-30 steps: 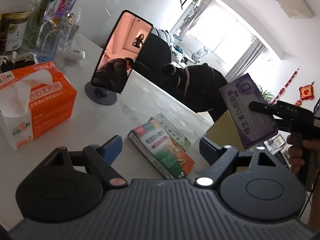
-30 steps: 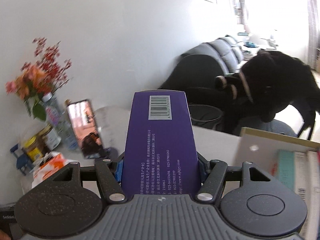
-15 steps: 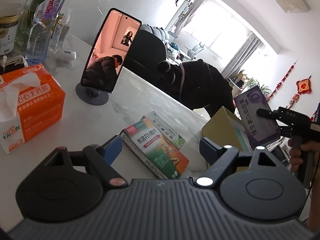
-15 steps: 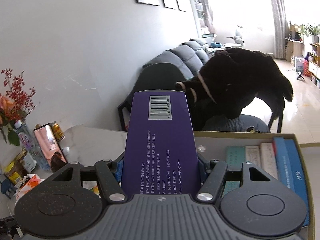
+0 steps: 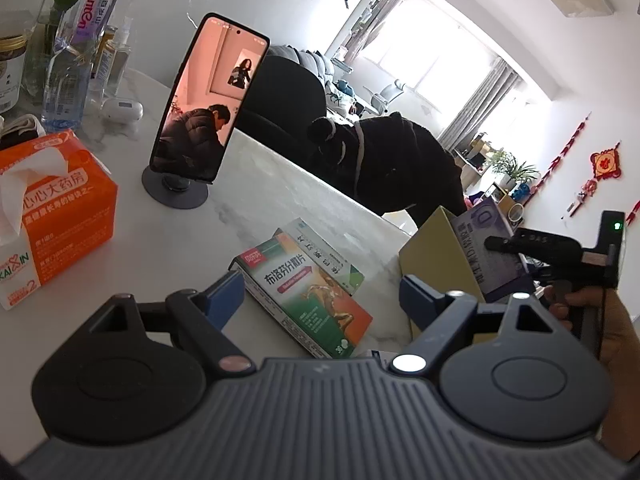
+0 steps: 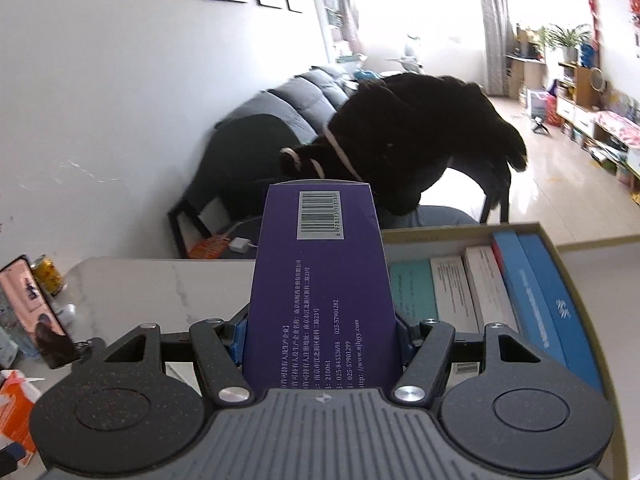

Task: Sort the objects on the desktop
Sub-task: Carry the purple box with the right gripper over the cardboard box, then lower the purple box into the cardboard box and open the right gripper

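The right gripper [image 6: 320, 336] clamps a purple box [image 6: 320, 280] at frame centre, its barcode end over the tan storage box [image 6: 576, 236] at right, where 5 cartons [image 6: 496, 292] stand in a row. The left gripper [image 5: 320, 292] is wide apart and empty above 2 medicine boxes [image 5: 308, 292] on the white table [image 5: 248, 208], lower centre.

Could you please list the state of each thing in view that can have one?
purple box: clamped in the right gripper, over the open storage box.
storage box: open, part filled with upright boxes.
left gripper: open, empty.
green-and-orange medicine box: lying flat on the table, on another box.
phone: propped on its stand, screen on.
tissue box: open, tissue sticking out.
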A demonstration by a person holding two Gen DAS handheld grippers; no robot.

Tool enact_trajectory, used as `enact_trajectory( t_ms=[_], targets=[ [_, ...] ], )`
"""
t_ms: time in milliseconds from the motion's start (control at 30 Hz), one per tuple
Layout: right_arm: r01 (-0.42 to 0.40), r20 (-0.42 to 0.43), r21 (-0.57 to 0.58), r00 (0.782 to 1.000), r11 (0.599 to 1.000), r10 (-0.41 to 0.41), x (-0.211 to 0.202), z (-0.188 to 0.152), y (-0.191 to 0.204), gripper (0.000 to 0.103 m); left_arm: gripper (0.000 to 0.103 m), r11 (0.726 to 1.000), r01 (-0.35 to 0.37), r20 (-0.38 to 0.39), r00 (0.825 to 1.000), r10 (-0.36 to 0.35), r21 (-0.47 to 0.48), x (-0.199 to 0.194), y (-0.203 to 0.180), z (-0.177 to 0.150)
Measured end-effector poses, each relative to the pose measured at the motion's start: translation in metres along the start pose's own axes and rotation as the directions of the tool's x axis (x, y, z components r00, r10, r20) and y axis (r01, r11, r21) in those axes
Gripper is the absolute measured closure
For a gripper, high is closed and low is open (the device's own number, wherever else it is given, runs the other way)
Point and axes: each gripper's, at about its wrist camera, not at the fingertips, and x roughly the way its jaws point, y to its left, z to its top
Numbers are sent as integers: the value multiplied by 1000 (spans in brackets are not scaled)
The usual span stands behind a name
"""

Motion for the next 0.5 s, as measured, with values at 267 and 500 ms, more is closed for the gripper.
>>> enact_trajectory(
  t_ms=[267,500],
  targets=[
    [52,-32,1,998,999,-52,23,-7,4,35,18,1000,-10,-4,1000,10,-10,2,3,-1],
    [75,-71,0,995,997,-75,40,-9,2,35,18,1000,-13,-7,1000,13,-12,4,4,-1]
  ],
)
